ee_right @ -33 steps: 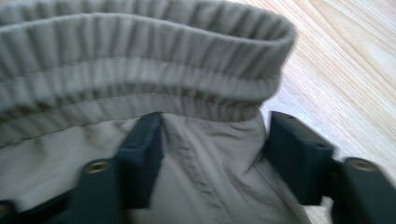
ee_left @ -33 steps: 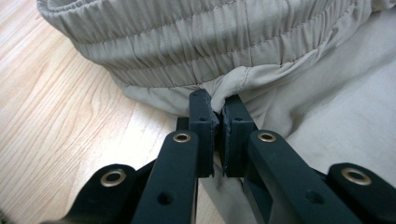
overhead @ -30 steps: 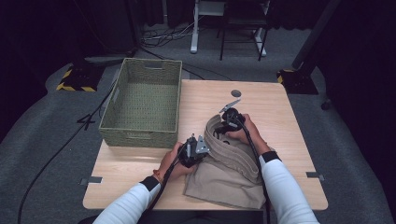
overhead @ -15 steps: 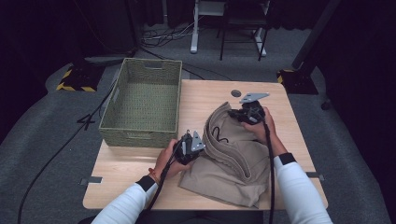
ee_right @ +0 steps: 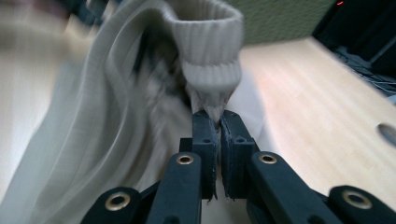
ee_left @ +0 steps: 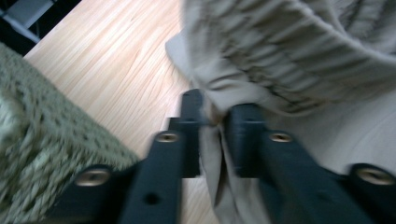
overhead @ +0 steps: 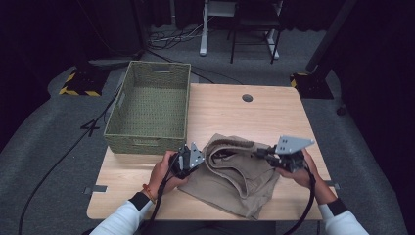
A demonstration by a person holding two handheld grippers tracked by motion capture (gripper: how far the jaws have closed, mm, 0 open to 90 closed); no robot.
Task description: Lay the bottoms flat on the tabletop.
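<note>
- My left gripper [overhead: 192,157] is pinching the left edge of the beige sweater [overhead: 235,176]. In the left gripper view the jaws are pressed in on a fold of cloth, with the ribbed hem bunched just past the tips.
- My right gripper [overhead: 268,152] is clamped on the sweater's right side. The right gripper view shows the jaws nearly together with a thin bit of fabric squeezed between them, and a ribbed cuff [ee_right: 208,42] sitting right above the tips.
- So the sweater sits between the two grippers, bunched up in the middle and spread flat on the wooden table [overhead: 235,112] on the side nearer me. Part of it is lifted where the grippers hold it; the rest lies on the tabletop.
- The woven green basket [overhead: 151,105] is beyond my left gripper and off to its left, near it but not touching. It looks empty from the high view, and its corner also shows at the left of the left gripper view.
- A small round hole [overhead: 247,98] in the tabletop is well beyond both grippers.
- My hands [overhead: 164,171] are wrapped around the gripper handles, white sleeves coming in from the near edge.
</note>
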